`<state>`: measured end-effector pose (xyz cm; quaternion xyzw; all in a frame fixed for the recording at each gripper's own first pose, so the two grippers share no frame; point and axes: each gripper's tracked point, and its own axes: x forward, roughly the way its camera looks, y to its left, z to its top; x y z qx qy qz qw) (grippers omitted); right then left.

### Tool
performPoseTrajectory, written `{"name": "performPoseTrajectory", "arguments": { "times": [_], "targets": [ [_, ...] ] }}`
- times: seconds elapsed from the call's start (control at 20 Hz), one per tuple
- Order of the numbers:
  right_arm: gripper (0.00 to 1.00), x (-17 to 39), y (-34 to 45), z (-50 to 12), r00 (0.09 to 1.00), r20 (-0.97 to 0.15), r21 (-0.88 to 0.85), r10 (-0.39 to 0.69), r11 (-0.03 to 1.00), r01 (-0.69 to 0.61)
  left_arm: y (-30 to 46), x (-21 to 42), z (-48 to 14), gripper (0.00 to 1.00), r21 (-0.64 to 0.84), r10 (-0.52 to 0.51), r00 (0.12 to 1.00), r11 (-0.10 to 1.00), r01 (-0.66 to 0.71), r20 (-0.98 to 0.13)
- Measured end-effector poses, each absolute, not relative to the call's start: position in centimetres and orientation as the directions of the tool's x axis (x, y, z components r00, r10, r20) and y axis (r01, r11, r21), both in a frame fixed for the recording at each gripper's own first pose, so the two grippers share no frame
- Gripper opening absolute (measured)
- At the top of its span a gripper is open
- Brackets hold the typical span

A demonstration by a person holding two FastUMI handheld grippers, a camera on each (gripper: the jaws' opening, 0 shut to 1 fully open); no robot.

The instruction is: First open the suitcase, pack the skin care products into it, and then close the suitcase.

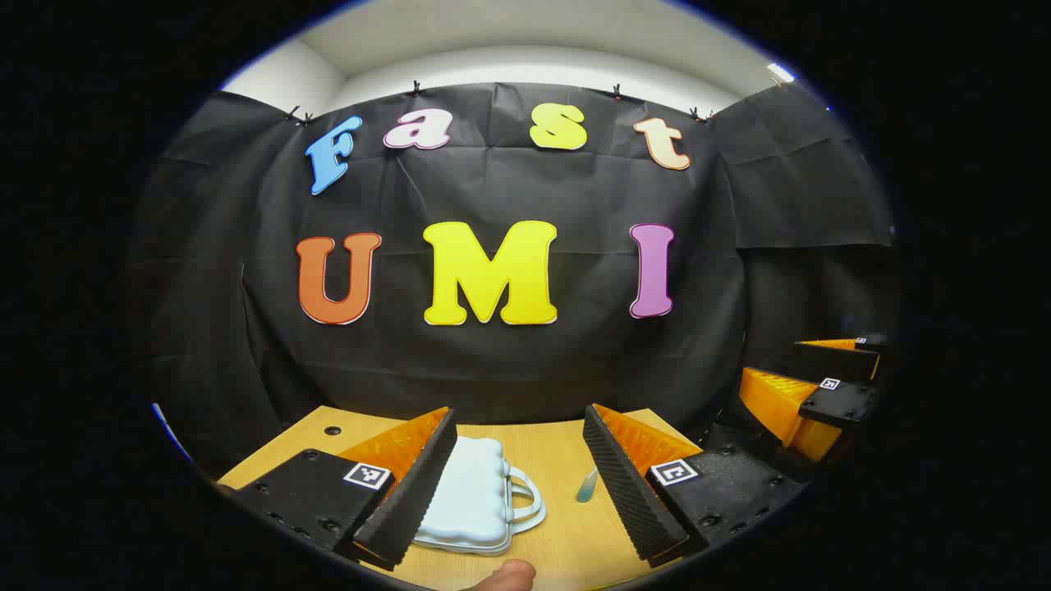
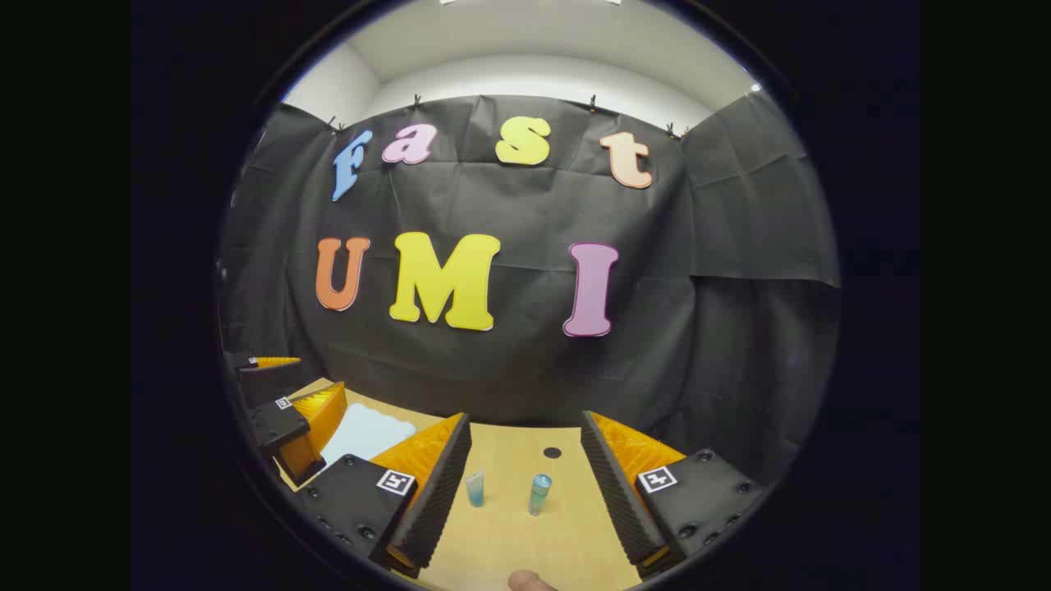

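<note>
Left tool [image 1: 521, 468]: its two fingers stand wide apart, nothing between the ridged black pads; it hangs above the surface, aimed at the booth wall.
Right tool [image 2: 525, 468]: fingers likewise spread wide and gripping nothing; it also shows at the right edge of the left gripper view [image 1: 809, 394], off to the side of the surface.
Suitcase [image 1: 472, 501]: a small pale blue case with a bumpy shell and a loop handle, lying flat and closed on the surface, partly behind the left tool's left-hand finger, handle toward the middle of the gap. In the right gripper view a pale blue patch of it [image 2: 361, 431] shows at the left, beside the other tool.
Skin care tube [image 2: 475, 488]: small, blue-green, standing on the surface just beside the right tool's left-hand pad.
Skin care bottle [image 2: 539, 493]: slim, teal, upright, near the tube but apart from it, well apart from the suitcase.
Surface [image 2: 509, 533]: light wood with a dark round hole near its far edge.
Labels and writing: square black-and-white marker tags sit on each tool's body; any print on the tube and bottle is too small to read.
Fingertip [image 1: 509, 574]: one shows at the bottom edge.
</note>
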<state>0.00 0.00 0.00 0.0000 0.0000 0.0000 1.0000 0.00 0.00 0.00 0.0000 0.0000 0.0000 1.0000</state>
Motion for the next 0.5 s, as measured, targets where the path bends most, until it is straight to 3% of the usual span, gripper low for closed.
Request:
{"name": "performPoseTrajectory", "arguments": {
  "times": [0.5],
  "targets": [
    [0.80,-0.2,-1.2,0.2,0.999,0.019,0.005,-0.034,0.999,0.033,-0.8,-0.2,-0.3,0.99,0.004,-0.013,1.000,1.000,0.013,-0.002]
  ]
}}
